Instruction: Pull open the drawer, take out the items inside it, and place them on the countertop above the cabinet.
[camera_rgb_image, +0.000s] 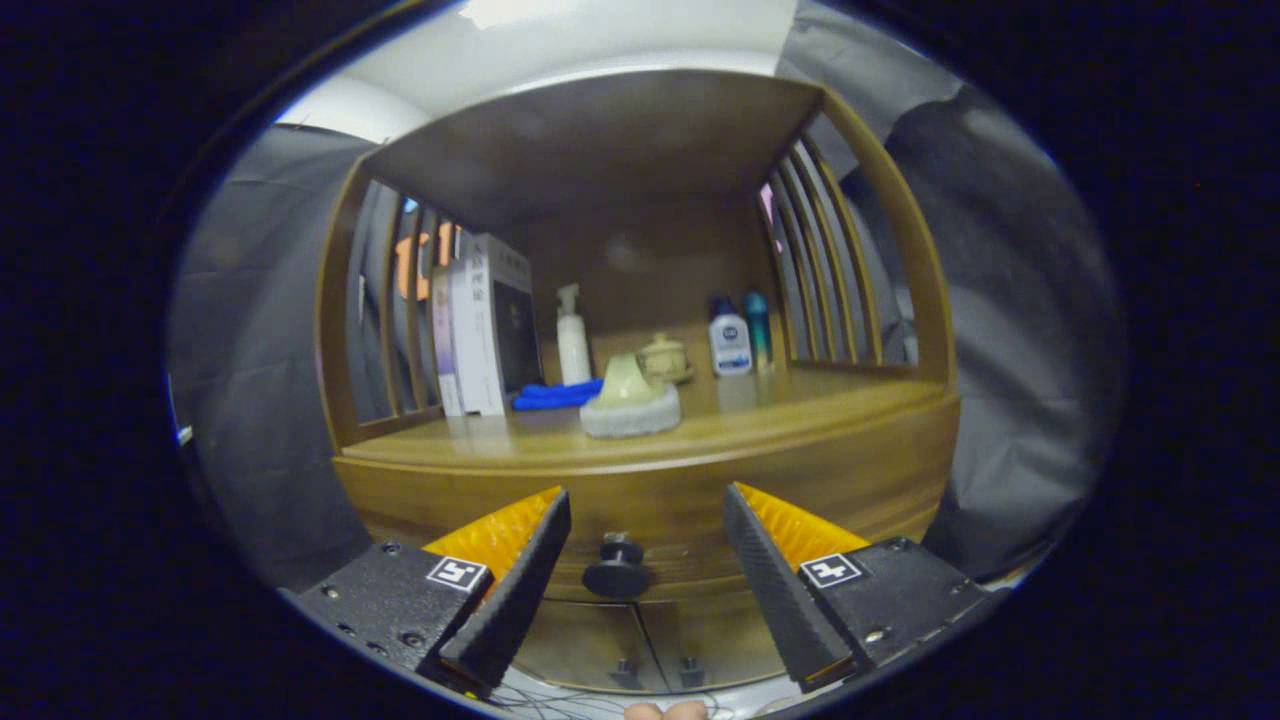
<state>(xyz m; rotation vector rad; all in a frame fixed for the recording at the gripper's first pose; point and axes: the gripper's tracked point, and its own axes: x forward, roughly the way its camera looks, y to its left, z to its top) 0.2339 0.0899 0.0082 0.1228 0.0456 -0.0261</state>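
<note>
The tongs (647, 520) are standing released, the two fingers wide apart and gripping nothing. The drawer knob (616, 570) is sitting between the fingers, a little closer to the left one, and it is touching neither. This knob is dark and round, on a short stem, and it is sticking out from the drawer front (650, 555), a curved band of brown wood that is looking shut.

Just above the knob the counter (800, 415) is carrying several things under a wooden shelf roof. Directly above the knob a pale cone-shaped piece on a white fluffy pad (630, 400) is standing. To the left of it a blue cloth (555, 395) is lying, then a white pump bottle (572, 340) and some upright boxes (480, 325). Behind the pad a small lidded pot (665, 357) is sitting, and right of that two bottles (740, 335).

Below the knob two cabinet doors (640, 640) with small knobs are partly hidden by the fingers. The inside of the drawer is not visible.
</note>
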